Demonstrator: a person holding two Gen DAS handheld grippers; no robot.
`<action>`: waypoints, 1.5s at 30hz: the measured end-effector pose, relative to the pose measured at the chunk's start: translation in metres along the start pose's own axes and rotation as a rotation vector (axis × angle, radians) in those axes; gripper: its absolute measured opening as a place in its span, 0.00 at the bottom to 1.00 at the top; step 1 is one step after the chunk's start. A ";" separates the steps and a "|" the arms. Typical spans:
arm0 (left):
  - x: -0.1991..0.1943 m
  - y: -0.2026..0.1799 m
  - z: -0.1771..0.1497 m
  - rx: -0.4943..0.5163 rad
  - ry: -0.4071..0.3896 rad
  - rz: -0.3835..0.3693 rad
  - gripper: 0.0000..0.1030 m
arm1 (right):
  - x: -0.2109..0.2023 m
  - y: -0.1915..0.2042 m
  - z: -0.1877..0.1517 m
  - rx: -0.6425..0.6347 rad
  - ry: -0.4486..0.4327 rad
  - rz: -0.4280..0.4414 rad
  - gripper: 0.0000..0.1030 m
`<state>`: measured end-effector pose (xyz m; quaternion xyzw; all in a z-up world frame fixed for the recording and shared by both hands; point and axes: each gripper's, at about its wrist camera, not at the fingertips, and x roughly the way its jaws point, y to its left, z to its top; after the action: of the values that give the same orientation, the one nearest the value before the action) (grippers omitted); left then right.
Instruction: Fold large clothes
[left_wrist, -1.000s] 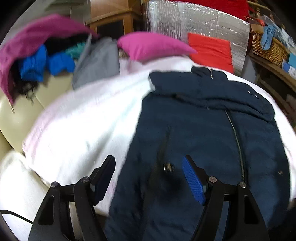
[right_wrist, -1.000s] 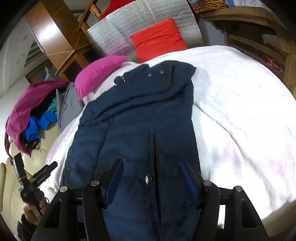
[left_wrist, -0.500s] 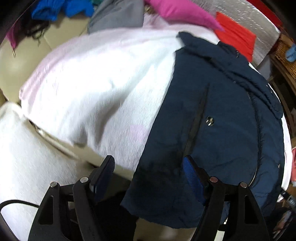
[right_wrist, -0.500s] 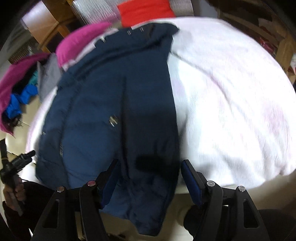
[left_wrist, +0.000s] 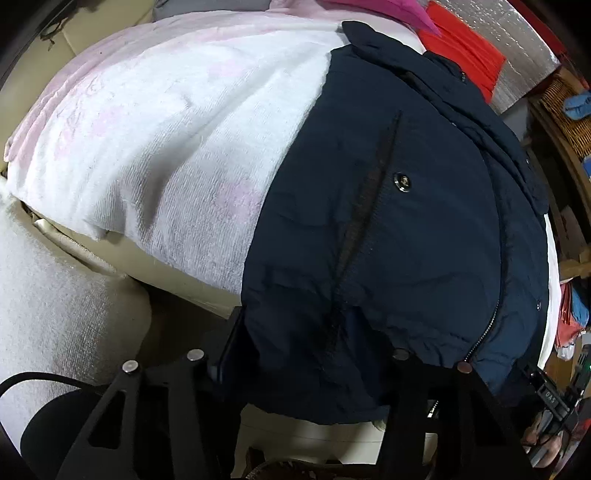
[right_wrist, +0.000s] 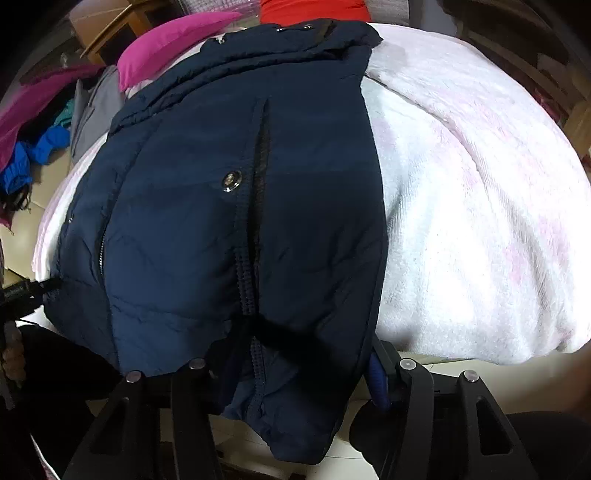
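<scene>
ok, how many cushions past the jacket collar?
2. A magenta cushion sits left of the collar of the navy jacket in the right wrist view. A red cushion sits just behind the collar. Others may be out of frame.

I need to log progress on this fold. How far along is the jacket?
Done: the navy jacket lies spread flat, zipped, on the white blanket. In hand: the left gripper and right gripper straddle its hanging hem, jaws wide. Left: gripping and every fold; no crease shows yet.
</scene>
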<state>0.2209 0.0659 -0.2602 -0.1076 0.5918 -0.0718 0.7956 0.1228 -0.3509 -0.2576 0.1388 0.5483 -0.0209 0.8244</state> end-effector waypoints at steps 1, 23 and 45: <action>0.000 -0.001 -0.001 0.002 -0.001 -0.002 0.53 | 0.000 -0.001 0.000 0.004 0.003 0.003 0.57; -0.028 -0.020 0.011 0.171 -0.036 -0.092 0.24 | -0.054 -0.002 0.017 -0.032 -0.030 0.288 0.16; -0.093 -0.033 0.111 0.174 -0.142 -0.385 0.12 | -0.087 -0.025 0.094 0.184 -0.300 0.513 0.11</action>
<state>0.3009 0.0664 -0.1351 -0.1543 0.4944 -0.2652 0.8133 0.1680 -0.4083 -0.1500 0.3420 0.3634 0.1184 0.8584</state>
